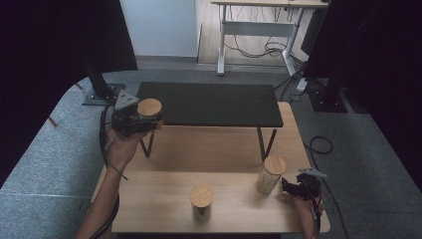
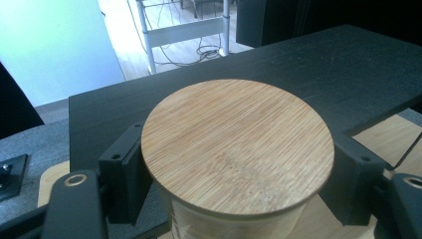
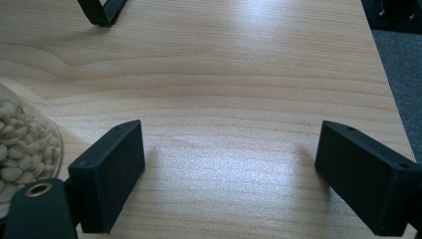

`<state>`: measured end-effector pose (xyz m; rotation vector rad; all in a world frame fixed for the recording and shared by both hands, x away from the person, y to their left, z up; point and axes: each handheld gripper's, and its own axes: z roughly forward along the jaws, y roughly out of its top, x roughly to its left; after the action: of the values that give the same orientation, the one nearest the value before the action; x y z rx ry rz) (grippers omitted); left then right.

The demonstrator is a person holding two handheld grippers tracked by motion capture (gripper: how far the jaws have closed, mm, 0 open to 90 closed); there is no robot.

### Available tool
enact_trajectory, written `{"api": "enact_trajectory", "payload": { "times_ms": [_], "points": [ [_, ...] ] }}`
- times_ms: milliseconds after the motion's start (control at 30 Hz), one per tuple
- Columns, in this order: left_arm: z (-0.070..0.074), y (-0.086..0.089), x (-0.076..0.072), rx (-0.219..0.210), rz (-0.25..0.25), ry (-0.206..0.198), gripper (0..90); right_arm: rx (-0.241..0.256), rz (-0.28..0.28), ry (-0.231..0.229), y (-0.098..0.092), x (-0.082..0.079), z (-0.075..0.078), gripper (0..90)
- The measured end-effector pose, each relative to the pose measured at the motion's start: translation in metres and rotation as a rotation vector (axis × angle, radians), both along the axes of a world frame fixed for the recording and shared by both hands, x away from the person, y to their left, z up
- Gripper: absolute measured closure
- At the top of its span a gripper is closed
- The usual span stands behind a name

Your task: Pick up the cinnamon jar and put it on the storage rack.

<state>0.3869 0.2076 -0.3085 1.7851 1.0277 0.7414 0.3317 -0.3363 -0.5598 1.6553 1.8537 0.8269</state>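
My left gripper is shut on a glass jar with a round bamboo lid, held in the air at the left end of the black raised shelf. In the left gripper view the lid sits between the two black jaws, with the shelf just beyond it. Low at the table's right edge my right gripper is open, beside a bamboo-lidded jar of pale nuts. In the right gripper view that jar stands left of the jaws and bare wood lies between them.
A third lidded jar stands near the front middle of the wooden table. The shelf's black legs rest on the table. A white desk frame with cables stands on the floor behind.
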Motion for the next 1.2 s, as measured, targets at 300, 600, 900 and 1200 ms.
{"api": "enact_trajectory", "payload": {
  "times_ms": [300, 600, 900, 1200],
  "points": [
    [0.003, -0.004, 0.008, -0.002, 0.014, -0.008, 24.8, 0.000, 0.000, 0.000, 0.000, 0.000, 0.000, 12.0],
    [0.007, -0.010, 0.017, 0.002, 0.022, -0.021, 24.8, 0.000, 0.000, 0.000, 0.000, 0.000, 0.000, 11.9],
    [0.005, -0.013, 0.026, 0.004, 0.035, -0.024, 24.8, 0.000, 0.000, 0.000, 0.000, 0.000, 0.000, 12.0],
    [0.006, -0.013, 0.034, -0.004, 0.051, -0.028, 24.8, 0.000, 0.000, 0.000, 0.000, 0.000, 0.000, 12.0]
  ]
}}
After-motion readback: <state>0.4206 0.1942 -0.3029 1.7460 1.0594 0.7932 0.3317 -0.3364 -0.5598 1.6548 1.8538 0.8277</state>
